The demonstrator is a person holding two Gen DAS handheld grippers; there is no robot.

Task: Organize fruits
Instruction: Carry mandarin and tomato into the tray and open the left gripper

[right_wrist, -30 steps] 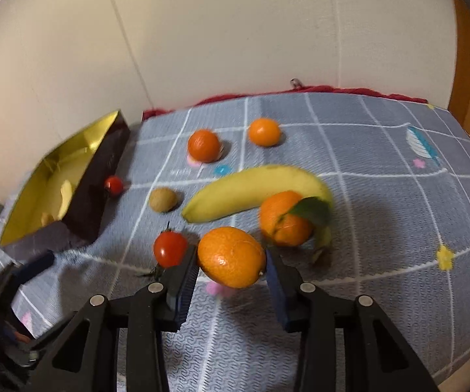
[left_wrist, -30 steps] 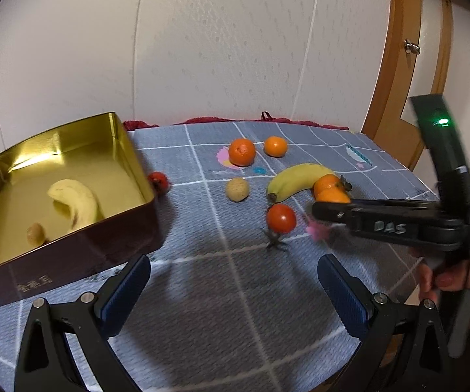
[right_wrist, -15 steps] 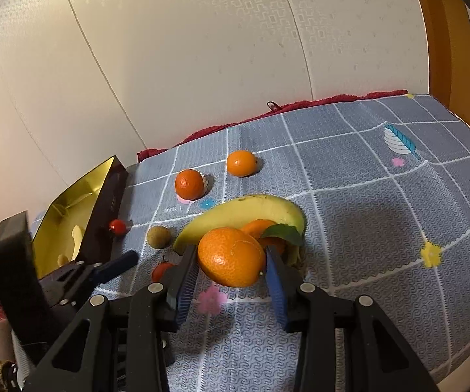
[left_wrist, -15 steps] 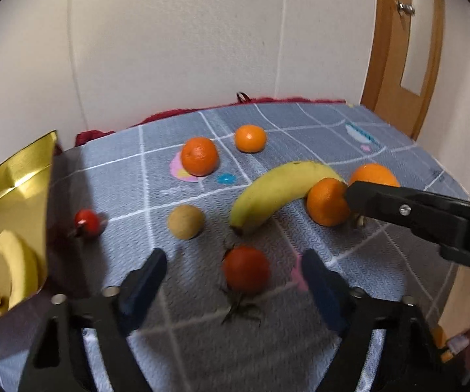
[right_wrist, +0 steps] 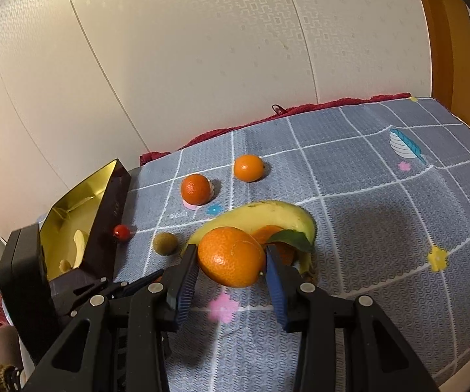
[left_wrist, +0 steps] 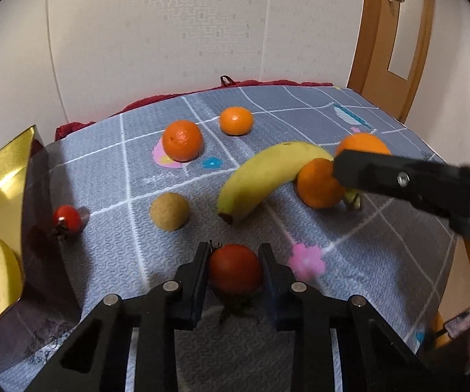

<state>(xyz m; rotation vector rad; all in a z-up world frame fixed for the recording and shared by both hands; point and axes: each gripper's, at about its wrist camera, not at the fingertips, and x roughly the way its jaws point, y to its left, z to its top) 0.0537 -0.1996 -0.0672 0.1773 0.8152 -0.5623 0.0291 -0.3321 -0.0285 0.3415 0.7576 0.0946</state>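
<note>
While your left gripper [left_wrist: 235, 269] points down at the grey grid-patterned mat [left_wrist: 349, 310], its jaws have just been closing and now pinch a round red tomato [left_wrist: 235, 268] that sits on the mat, its dark stem leaves showing beneath. Your right gripper [right_wrist: 231, 261] holds a large round orange [right_wrist: 231, 256] clamped between its blue-padded fingers [right_wrist: 276, 285], raised above the mat near a pink flower print. Just behind that fruit lies a long yellow banana [left_wrist: 267, 176], with a second orange bearing a green leaf [left_wrist: 318, 183] touching its inner curve. Farther back rest two more oranges, a darker one [left_wrist: 182, 140] on a pink print and a smaller, paler one [left_wrist: 236, 121] to its right, near the wall. A small round tan-brown fruit [left_wrist: 169, 210] sits left of the banana's tip. At the left edge stands a dark rectangular tin with a gold lining [left_wrist: 1, 176], which holds a pale banana [left_wrist: 1, 271]; a small cherry tomato [left_wrist: 67, 218] lies just beside its outer wall.
</note>
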